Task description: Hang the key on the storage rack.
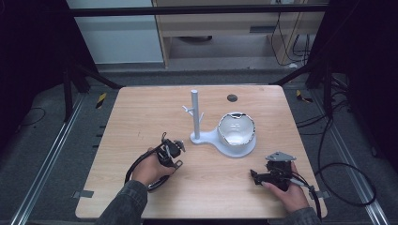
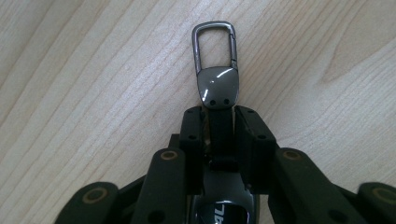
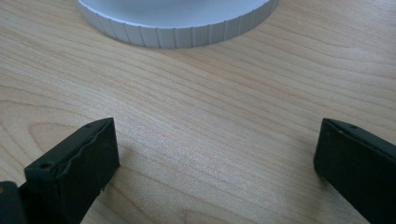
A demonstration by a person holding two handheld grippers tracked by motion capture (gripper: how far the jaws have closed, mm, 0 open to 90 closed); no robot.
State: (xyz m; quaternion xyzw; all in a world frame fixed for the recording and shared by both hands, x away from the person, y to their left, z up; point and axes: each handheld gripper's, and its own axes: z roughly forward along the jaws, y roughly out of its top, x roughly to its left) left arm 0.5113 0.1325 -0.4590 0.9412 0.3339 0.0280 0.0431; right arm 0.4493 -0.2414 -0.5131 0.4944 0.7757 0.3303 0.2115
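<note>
High view looks down on a pale wood-grain tabletop (image 1: 141, 117) with rounded corners, standing on grey flooring with metal rails along both sides and black-and-yellow tape marks near the far corners. Dark frame struts rise at left and right, a light wooden cabinet stands at the far side of the room, and cables run over the floor on the right. A small dark round disc (image 1: 232, 98) sits in the tabletop near its far edge. Right of centre stands a pale grey stand (image 1: 195, 115), an upright post with short pegs on a flat base, and the base carries a white bowl (image 1: 236, 129) with a dark, uneven rim. The left claw (image 1: 174, 149) is at the near left of the tabletop, just left of the stand's base; in the left gripper view it is clenched on the dark strap of a key fob (image 2: 215, 70), whose grey metal clip sticks out past the tips and lies over the bare wood. The right claw (image 1: 256, 176) rests at the near right, released, its tips well apart over bare wood in the right gripper view, with the ribbed edge of the stand's base beyond.
</note>
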